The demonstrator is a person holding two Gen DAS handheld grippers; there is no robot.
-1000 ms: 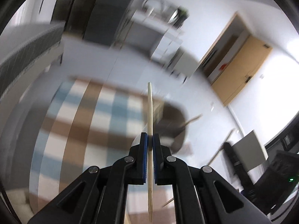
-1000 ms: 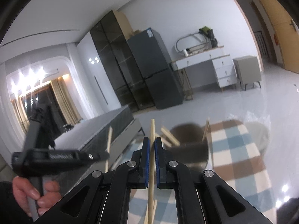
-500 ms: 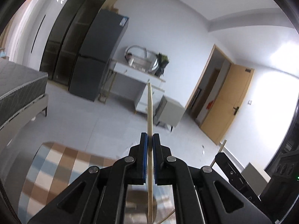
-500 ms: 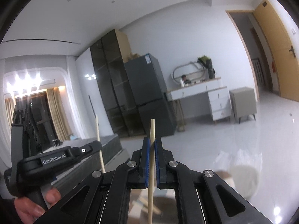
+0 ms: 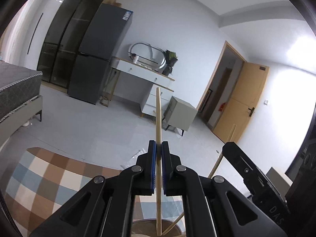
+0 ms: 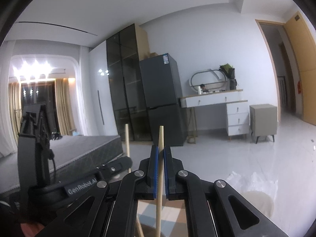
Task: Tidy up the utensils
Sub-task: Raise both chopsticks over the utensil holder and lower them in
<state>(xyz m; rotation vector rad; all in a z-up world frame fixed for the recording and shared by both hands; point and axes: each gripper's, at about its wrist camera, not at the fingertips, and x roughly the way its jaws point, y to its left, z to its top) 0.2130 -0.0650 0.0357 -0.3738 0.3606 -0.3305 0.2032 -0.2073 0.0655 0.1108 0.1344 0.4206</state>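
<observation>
While each gripper clamps one wooden chopstick, both point out over the room: the left gripper [image 5: 158,148] has its fingers closed on the left chopstick [image 5: 158,118], the right gripper [image 6: 160,152] on the right chopstick [image 6: 160,158]. Each stick stands upright, pinched near its middle, ends projecting above and below the fingers. Light, stiff and smooth, it may pivot in the pads. Earlier, the checked rug [image 5: 39,177] filled the left view; now both views look higher.

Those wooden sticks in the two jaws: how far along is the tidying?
Midway, it seems. Nothing looks finished yet. In hand: the left gripper pinches one chopstick and the right gripper another, both raised upright. More sticks poke from a brown container below, so sorting remains.
</observation>
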